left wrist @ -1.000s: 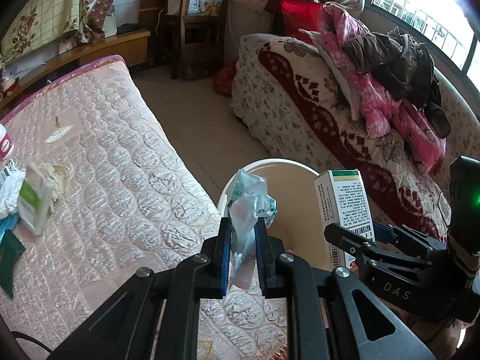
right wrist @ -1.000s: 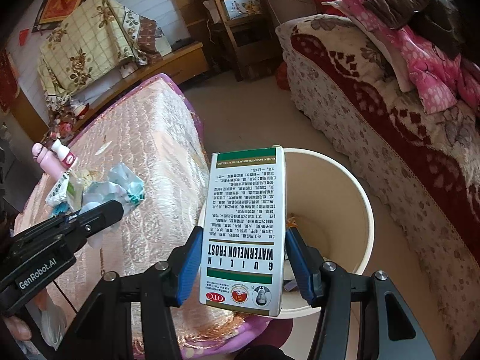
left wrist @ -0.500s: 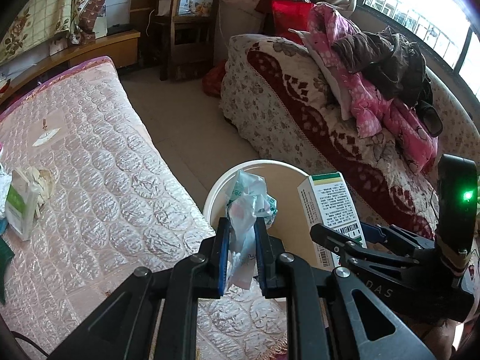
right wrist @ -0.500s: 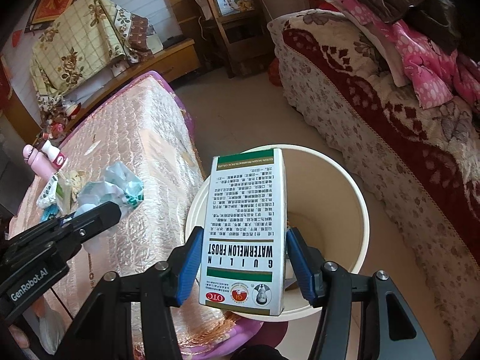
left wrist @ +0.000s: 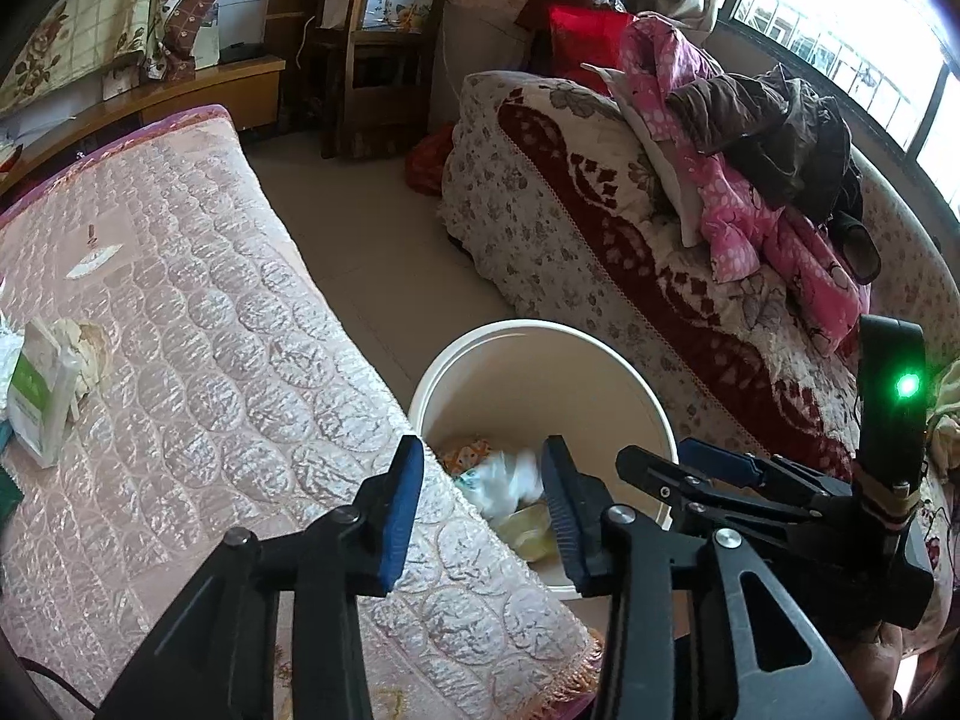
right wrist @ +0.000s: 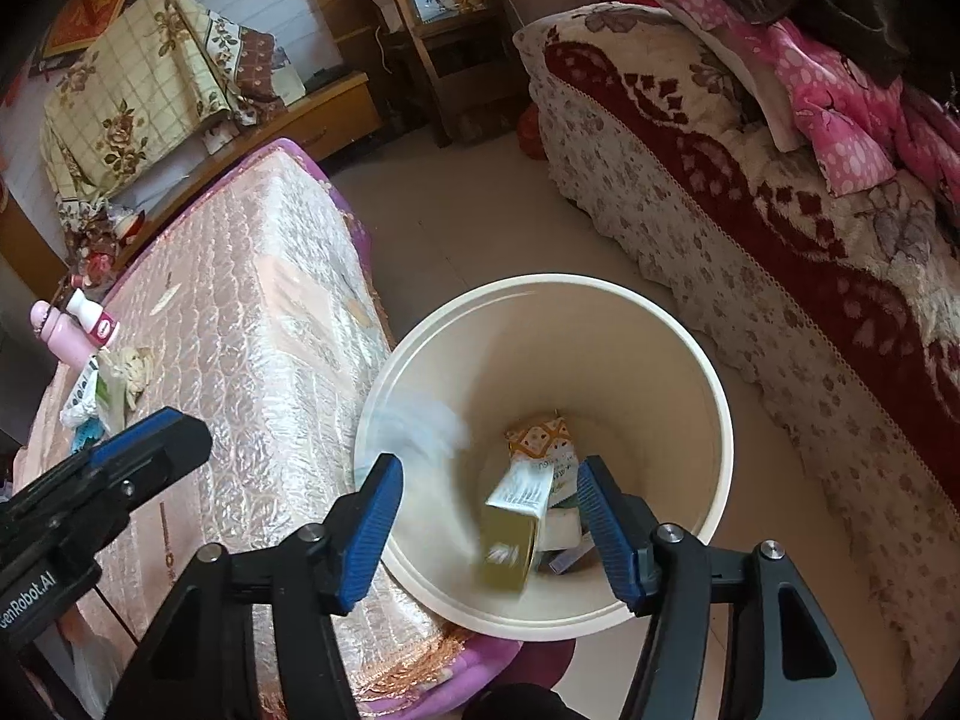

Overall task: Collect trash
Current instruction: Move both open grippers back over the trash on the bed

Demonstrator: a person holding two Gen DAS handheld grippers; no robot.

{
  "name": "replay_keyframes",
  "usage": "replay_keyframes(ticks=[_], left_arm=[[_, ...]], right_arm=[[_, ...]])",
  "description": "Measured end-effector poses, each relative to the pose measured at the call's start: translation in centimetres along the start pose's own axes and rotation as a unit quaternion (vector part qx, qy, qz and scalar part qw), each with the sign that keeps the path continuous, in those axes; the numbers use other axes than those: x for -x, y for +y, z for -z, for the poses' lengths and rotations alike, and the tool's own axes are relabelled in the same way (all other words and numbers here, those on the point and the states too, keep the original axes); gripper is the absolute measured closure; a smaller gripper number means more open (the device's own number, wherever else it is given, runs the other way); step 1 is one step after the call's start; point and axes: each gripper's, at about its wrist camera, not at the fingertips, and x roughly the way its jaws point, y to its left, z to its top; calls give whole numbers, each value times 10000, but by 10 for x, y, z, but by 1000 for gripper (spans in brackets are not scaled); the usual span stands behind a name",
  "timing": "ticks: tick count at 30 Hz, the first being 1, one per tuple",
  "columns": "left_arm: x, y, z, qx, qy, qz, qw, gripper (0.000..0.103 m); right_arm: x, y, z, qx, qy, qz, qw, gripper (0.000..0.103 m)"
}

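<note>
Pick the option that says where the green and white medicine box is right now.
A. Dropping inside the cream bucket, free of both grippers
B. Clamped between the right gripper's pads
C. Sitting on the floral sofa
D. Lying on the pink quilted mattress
A. The medicine box appears blurred inside the cream bucket, below the right gripper, whose blue pads stand apart from it.
</note>
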Motion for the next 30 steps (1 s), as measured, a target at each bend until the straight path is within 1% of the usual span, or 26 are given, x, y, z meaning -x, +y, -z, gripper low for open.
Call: replay_keyframes(ticks=[5,13,19,30], left_arm=[[6,8,2,74,-41,-81,9999,61],[21,24,9,141,-171,-338,9992,61],[35,41,13,201,-298,-601,9975,61],[70,90,26,523,-474,-991,9926,60]], right_arm=[[1,4,1,9,-2,-62,10000,38],[5,19,2,131,-43,-118,9998,38],[8,41,5,322,-99,-220,9992,38],[9,97,10,721,-99,-504,9961,38]])
